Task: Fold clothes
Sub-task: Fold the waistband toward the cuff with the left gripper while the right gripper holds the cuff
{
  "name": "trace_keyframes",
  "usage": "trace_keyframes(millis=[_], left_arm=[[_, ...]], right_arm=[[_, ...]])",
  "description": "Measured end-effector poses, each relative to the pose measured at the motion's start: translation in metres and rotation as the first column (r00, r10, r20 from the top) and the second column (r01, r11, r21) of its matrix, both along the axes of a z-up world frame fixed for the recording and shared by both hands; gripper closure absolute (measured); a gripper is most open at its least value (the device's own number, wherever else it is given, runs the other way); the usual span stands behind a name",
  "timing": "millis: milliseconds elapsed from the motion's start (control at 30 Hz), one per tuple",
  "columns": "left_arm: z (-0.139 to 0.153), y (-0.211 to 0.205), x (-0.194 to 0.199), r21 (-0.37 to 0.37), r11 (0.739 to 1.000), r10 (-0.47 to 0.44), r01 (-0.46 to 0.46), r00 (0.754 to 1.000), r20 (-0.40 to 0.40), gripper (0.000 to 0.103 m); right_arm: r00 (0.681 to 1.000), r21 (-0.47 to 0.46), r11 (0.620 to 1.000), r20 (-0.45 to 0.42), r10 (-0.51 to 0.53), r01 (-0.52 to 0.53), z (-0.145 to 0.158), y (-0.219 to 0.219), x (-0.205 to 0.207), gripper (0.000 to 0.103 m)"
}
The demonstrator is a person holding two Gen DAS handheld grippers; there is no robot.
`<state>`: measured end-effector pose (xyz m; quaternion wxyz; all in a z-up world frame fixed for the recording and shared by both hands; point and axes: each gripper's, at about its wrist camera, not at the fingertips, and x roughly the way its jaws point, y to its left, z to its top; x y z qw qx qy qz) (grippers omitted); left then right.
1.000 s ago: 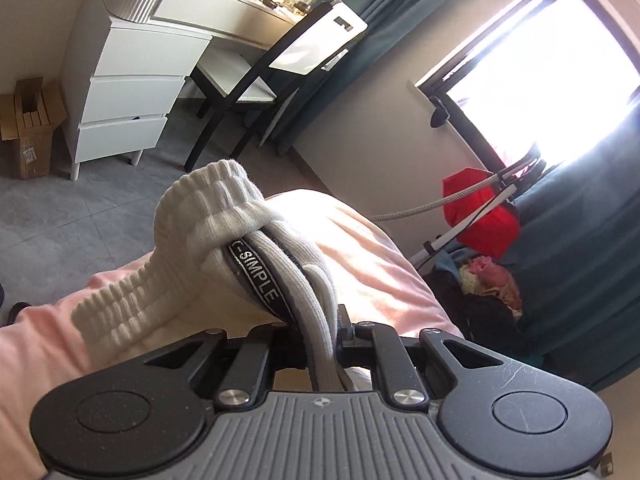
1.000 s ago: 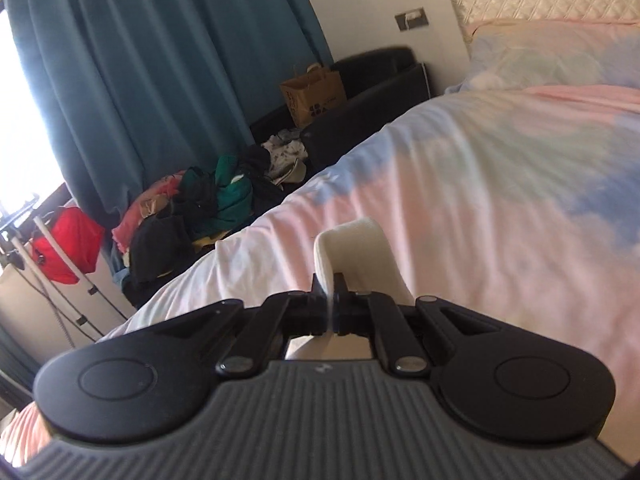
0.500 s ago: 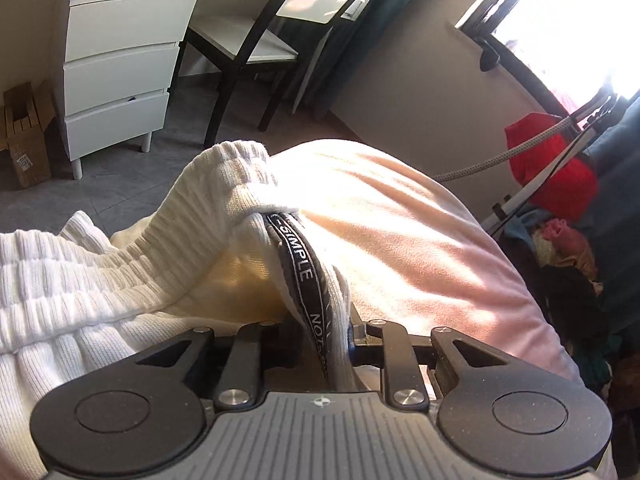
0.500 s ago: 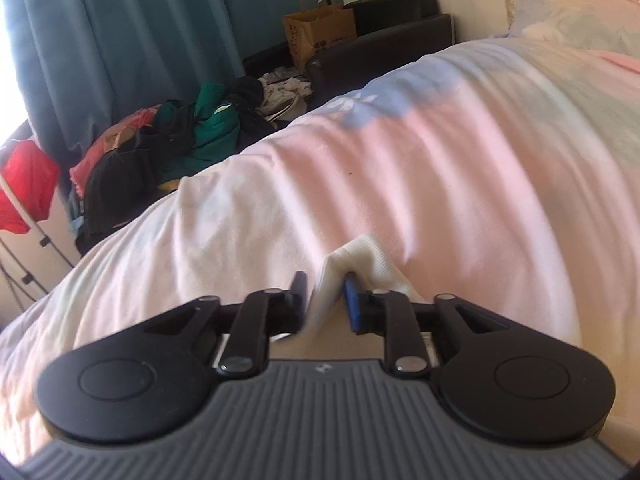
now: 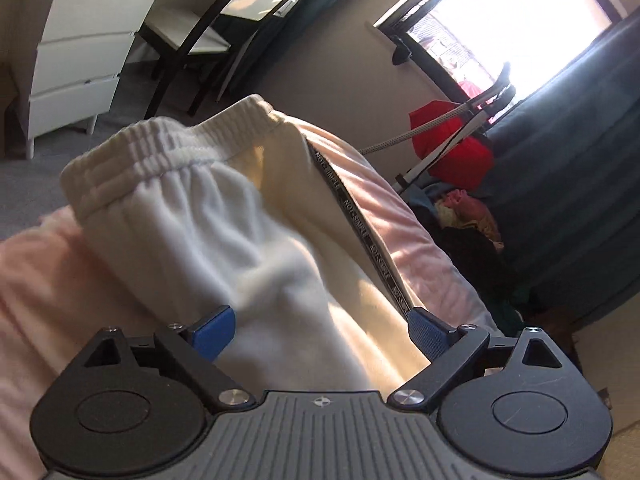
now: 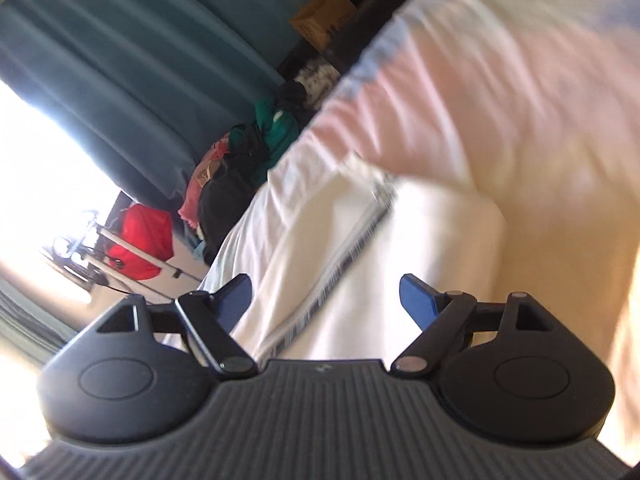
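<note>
Cream-white sweatpants (image 5: 224, 236) with a ribbed waistband and a dark lettered side stripe (image 5: 360, 232) lie folded on the pink bed cover (image 5: 32, 292). My left gripper (image 5: 320, 330) hovers over them with its jaws opening wide; the cloth lies between the blue pads (image 5: 212, 330), loose and unpinched. In the blurred right wrist view the same sweatpants (image 6: 420, 264) spread under my right gripper (image 6: 326, 298), whose jaws are also opening, with fabric between the pads but not pressed.
A white drawer unit (image 5: 80, 68) and a black-framed chair (image 5: 208, 28) stand on the grey floor past the bed's edge. A red bag (image 5: 448, 152), a stand and a heap of clothes (image 6: 248, 160) lie by the teal curtains (image 6: 140, 60). A dark sofa holds a brown paper bag (image 6: 320, 20).
Both grippers came down to the bed and went from pinching the sweatpants to spread wide. The cloth dropped out of both and now lies flat on the cover. The right view has tilted.
</note>
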<state>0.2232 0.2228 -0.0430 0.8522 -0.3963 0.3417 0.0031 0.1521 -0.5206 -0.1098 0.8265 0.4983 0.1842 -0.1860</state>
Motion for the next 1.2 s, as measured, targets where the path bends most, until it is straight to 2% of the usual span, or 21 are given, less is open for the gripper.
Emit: trace_keyframes(millis=[67, 167, 233, 300, 367, 467, 533, 600, 633, 700, 733, 800, 833, 933, 1067, 1200], left_arm=[[-0.013, 0.005, -0.015, -0.1, 0.995, 0.016, -0.019, 0.999, -0.03, 0.008], [-0.022, 0.004, -0.023, -0.103, 0.994, 0.022, -0.027, 0.998, -0.053, 0.007], [-0.03, 0.003, -0.026, -0.108, 0.993, 0.046, -0.051, 0.998, -0.047, 0.005], [-0.044, 0.007, -0.021, -0.193, 0.978, 0.07, -0.077, 0.997, -0.039, 0.005], [-0.058, 0.012, -0.01, -0.248, 0.964, 0.092, -0.098, 0.995, -0.035, 0.007], [-0.068, 0.02, 0.01, -0.226, 0.957, 0.182, -0.183, 0.983, -0.027, 0.008], [-0.068, 0.025, 0.022, -0.199, 0.947, 0.254, -0.252, 0.967, -0.016, 0.015], [-0.069, 0.029, 0.035, -0.174, 0.931, 0.326, -0.321, 0.946, -0.002, 0.029], [-0.067, 0.03, 0.04, -0.145, 0.926, 0.352, -0.348, 0.936, 0.005, 0.032], [-0.063, 0.03, 0.047, -0.084, 0.922, 0.379, -0.377, 0.925, 0.002, 0.047], [-0.06, 0.03, 0.048, -0.068, 0.922, 0.381, -0.38, 0.924, 0.0, 0.052], [-0.052, 0.031, 0.05, -0.044, 0.924, 0.38, -0.38, 0.925, -0.005, 0.071], [-0.047, 0.031, 0.051, -0.023, 0.934, 0.358, -0.358, 0.934, 0.016, 0.074], [-0.028, 0.032, 0.042, 0.036, 0.955, 0.29, -0.294, 0.953, 0.087, 0.08], [-0.001, 0.041, 0.015, 0.014, 0.965, 0.258, -0.262, 0.958, 0.122, 0.082], [0.035, 0.052, -0.027, 0.023, 0.968, 0.243, -0.249, 0.958, 0.153, 0.082]], right_arm=[[0.999, 0.129, 0.991, 0.026, -0.032, 0.028, -0.019, 0.009, -0.025, 0.019], [0.996, 0.308, 0.95, 0.05, -0.067, 0.049, -0.051, 0.023, -0.049, 0.02], [0.998, 0.357, 0.934, 0.052, -0.031, 0.01, -0.063, 0.03, -0.046, 0.02], [0.998, 0.372, 0.928, 0.07, -0.007, -0.02, -0.069, 0.034, -0.039, 0.02], [0.996, 0.37, 0.929, 0.074, -0.045, 0.014, -0.071, 0.037, -0.035, 0.02], [0.996, 0.369, 0.929, 0.075, -0.039, 0.009, -0.076, 0.038, -0.016, 0.02], [0.999, 0.339, 0.94, 0.032, -0.038, 0.024, -0.08, 0.034, -0.001, 0.021], [0.996, 0.276, 0.958, 0.019, -0.082, 0.074, -0.084, 0.026, 0.009, 0.026], [0.994, 0.25, 0.963, 0.033, -0.109, 0.097, -0.086, 0.022, 0.014, 0.031], [0.99, 0.237, 0.966, 0.078, -0.12, 0.099, -0.092, 0.016, 0.027, 0.032], [0.988, 0.226, 0.969, 0.089, -0.124, 0.101, -0.094, 0.012, 0.032, 0.037], [0.986, 0.191, 0.974, 0.089, -0.143, 0.124, -0.096, 0.006, 0.039, 0.069], [0.983, 0.196, 0.972, 0.098, -0.153, 0.131, -0.095, 0.005, 0.039, 0.083], [0.976, 0.207, 0.967, 0.126, -0.177, 0.149, -0.094, 0.003, 0.038, 0.088], [0.97, 0.184, 0.975, 0.184, -0.161, 0.127, -0.071, 0.006, 0.024, 0.09], [0.977, 0.16, 0.984, 0.184, -0.104, 0.075, -0.057, 0.01, 0.0, 0.09]])
